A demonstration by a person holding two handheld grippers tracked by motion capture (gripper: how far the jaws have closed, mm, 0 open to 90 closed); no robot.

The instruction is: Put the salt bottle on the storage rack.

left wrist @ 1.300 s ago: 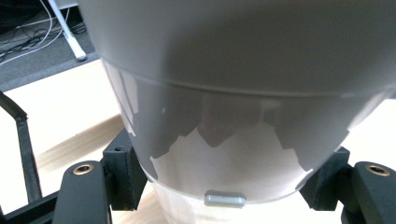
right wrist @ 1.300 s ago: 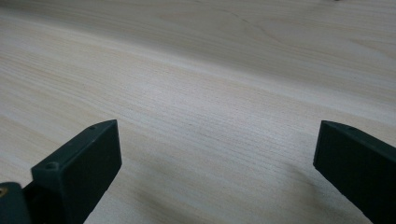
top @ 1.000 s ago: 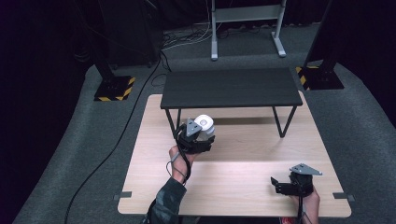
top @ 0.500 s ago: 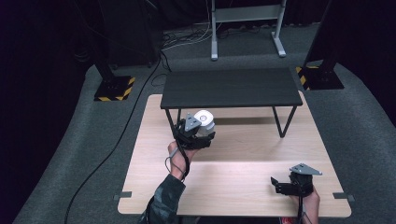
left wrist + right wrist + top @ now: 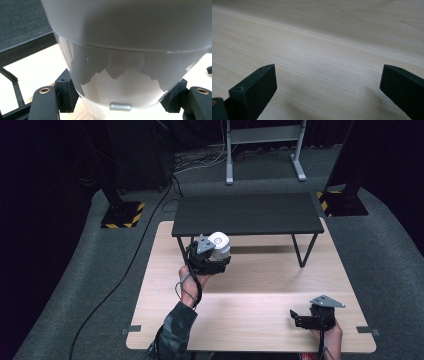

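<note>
From high above the near edge, we look forward and down over the whole worktop (image 5: 260, 315). The left hand-held gripper (image 5: 212, 260) carries a camera pressed close against a white cup (image 5: 125, 62). The right hand-held gripper's (image 5: 312, 317) camera skims low over the same worktop.

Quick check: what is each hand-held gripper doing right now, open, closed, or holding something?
Left hand-held gripper: closed on the white cup, held above the wooden table.
Right hand-held gripper: open, nothing between its jaws.

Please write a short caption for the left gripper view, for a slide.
Left gripper shut on a white cup, held above the light wooden table, beside the small black table.
</note>
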